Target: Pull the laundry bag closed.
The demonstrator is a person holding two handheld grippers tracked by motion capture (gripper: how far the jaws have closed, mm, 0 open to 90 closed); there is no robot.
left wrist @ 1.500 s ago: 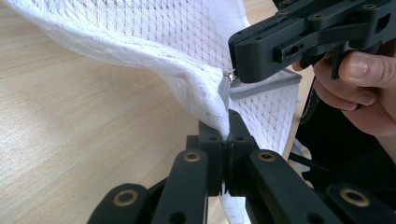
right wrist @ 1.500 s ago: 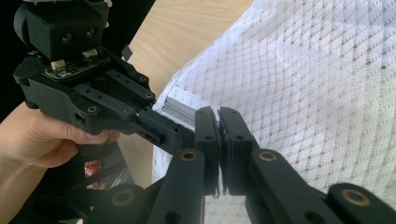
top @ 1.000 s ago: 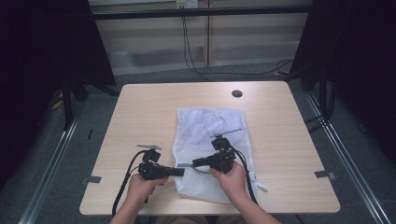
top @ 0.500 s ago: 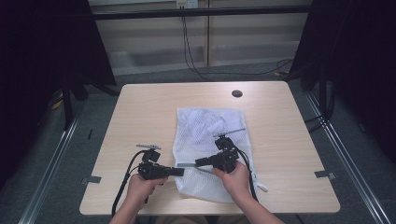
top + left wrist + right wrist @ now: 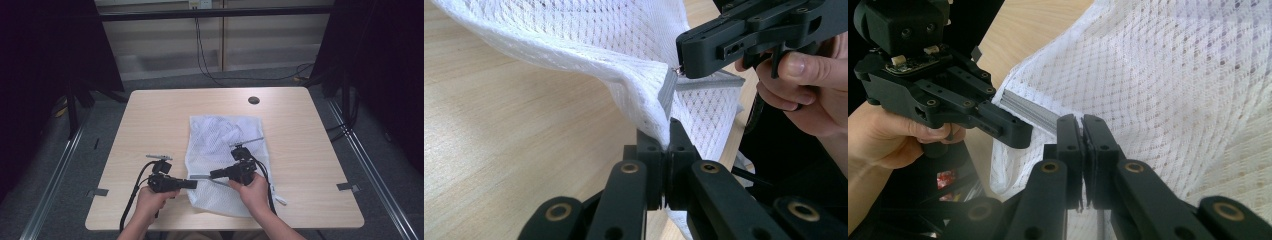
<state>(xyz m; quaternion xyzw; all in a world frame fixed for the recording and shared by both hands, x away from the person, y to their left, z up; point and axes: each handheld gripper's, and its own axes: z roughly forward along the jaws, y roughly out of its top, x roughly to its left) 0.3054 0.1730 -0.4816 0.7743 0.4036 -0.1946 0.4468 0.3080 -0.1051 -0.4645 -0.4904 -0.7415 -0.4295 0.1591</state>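
A white mesh bag (image 5: 225, 135) lies flat on the wooden table (image 5: 160, 115), with a grey zipper strip (image 5: 201, 177) along its near left corner. My left gripper (image 5: 193, 184) points right and is shut on the bag's edge (image 5: 651, 112), just below the zipper strip (image 5: 667, 92). Facing it, my right gripper (image 5: 214, 174) points left and is shut on the grey zipper strip (image 5: 1030, 111). The two sets of jaws nearly meet, and the corner of the bag is lifted a little off the table. In the right gripper view the mesh (image 5: 1173, 75) spreads to the right.
A round dark cable hole (image 5: 253, 100) sits in the table's far right part. A small white tag (image 5: 280, 200) pokes out from the bag's near right edge. Bare wood lies left of the bag and beyond it. Dark curtains and metal rails flank the table.
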